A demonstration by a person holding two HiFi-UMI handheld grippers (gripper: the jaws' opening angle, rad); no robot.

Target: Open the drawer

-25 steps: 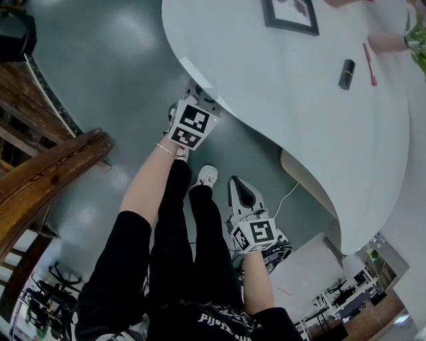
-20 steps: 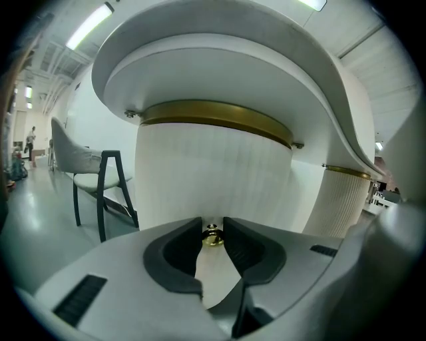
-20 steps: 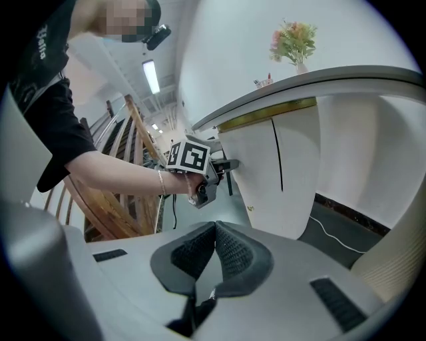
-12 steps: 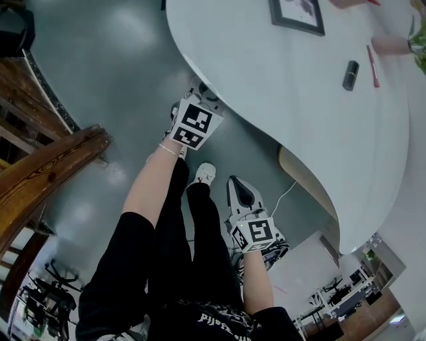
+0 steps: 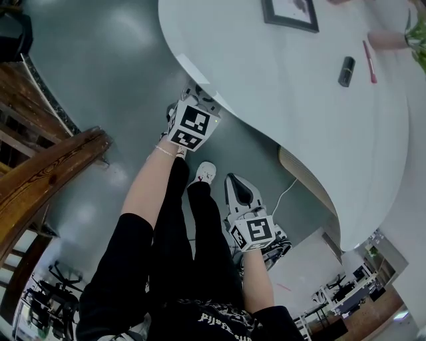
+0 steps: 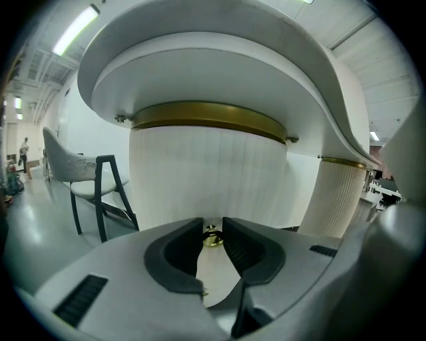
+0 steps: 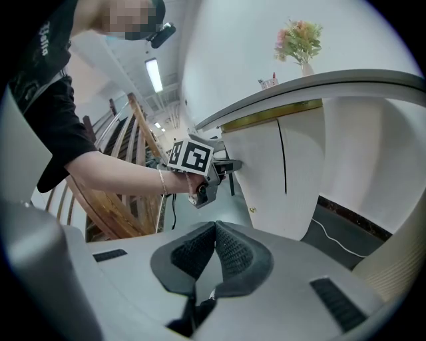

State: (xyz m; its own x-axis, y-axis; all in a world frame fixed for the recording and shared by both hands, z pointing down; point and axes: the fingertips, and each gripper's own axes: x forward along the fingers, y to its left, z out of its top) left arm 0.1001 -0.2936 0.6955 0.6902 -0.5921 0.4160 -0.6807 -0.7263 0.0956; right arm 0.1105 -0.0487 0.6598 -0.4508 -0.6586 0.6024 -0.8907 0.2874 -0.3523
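Note:
The drawer front (image 6: pixel 206 180) is a curved white ribbed panel under the table top, with a brass band (image 6: pixel 206 113) along its top. A small brass knob (image 6: pixel 212 238) sits on it. My left gripper (image 6: pixel 213 223) has its dark pads closed against both sides of that knob. In the head view its marker cube (image 5: pixel 193 124) sits at the table's edge and the jaws are hidden beneath. From the right gripper view, the left gripper (image 7: pixel 229 164) reaches up to the panel. My right gripper (image 7: pixel 216 223) hangs lower (image 5: pixel 239 193), shut, its pads meeting with nothing between them.
The white table top (image 5: pixel 299 100) carries a picture frame (image 5: pixel 289 14), a black tube (image 5: pixel 346 72) and a pink pen (image 5: pixel 369 63). A wooden stair rail (image 5: pixel 53 173) runs at the left. A chair (image 6: pixel 86 186) and a second ribbed pedestal (image 6: pixel 339 196) flank the drawer.

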